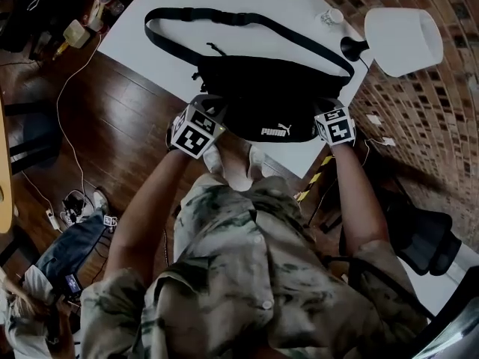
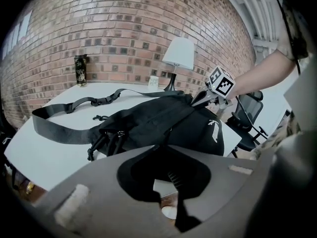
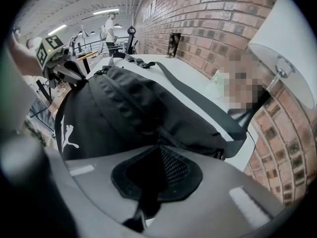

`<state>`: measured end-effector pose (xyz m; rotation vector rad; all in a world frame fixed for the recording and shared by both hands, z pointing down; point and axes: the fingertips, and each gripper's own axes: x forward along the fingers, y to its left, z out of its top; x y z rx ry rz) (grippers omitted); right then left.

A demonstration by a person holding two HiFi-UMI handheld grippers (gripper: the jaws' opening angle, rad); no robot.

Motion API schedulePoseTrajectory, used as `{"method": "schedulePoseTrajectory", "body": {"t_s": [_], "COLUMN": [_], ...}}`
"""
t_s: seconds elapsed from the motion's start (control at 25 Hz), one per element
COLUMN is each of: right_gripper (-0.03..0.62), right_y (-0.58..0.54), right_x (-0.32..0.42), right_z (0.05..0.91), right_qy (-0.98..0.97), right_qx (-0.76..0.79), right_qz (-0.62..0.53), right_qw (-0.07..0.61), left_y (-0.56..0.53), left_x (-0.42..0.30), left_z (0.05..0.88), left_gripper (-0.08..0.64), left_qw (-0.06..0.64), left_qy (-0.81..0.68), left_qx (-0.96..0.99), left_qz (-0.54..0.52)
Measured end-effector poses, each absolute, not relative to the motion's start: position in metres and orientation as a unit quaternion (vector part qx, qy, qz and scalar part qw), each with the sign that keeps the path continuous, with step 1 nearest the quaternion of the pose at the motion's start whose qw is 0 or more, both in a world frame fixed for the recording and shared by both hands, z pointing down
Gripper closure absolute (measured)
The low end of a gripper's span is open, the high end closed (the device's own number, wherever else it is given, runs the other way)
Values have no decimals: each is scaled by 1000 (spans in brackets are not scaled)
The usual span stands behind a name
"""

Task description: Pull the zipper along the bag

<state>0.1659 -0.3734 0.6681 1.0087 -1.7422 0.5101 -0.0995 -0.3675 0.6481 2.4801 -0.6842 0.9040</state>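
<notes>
A black waist bag (image 1: 266,99) with a white logo lies at the near edge of the white table (image 1: 187,51), its strap (image 1: 224,17) looped out behind it. My left gripper (image 1: 215,117) is at the bag's left end. In the left gripper view the jaws (image 2: 166,144) are shut on black fabric where the zipper line (image 2: 181,118) runs in; I cannot make out the pull itself. My right gripper (image 1: 327,111) is at the bag's right end. In the right gripper view it (image 3: 158,145) is shut on the bag beside the strap's root (image 3: 233,138).
A white-shaded lamp (image 1: 404,40) stands on the table's right corner, with a small white object (image 1: 333,15) beside it. A dark can (image 2: 80,69) stands by the brick wall. A black chair (image 1: 426,234) is at the right. Cables and clutter (image 1: 75,200) lie on the wooden floor.
</notes>
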Motion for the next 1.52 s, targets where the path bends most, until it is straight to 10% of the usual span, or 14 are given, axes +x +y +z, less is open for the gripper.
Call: {"method": "schedulePoseTrajectory", "body": {"t_s": [0.52, 1.52], "right_gripper": [558, 558], "right_y": [-277, 270], "right_x": [159, 63], "right_z": [576, 372], "right_qy": [-788, -871], "right_qx": [495, 463], "right_qz": [144, 33], "right_qw": [337, 160], "left_y": [-299, 266], "left_x": [-131, -74], "left_z": [569, 319], "left_gripper": [494, 500], "left_qw": [151, 105], "left_qy": [-320, -187], "left_qx": [897, 974], "left_qz": [266, 79]}}
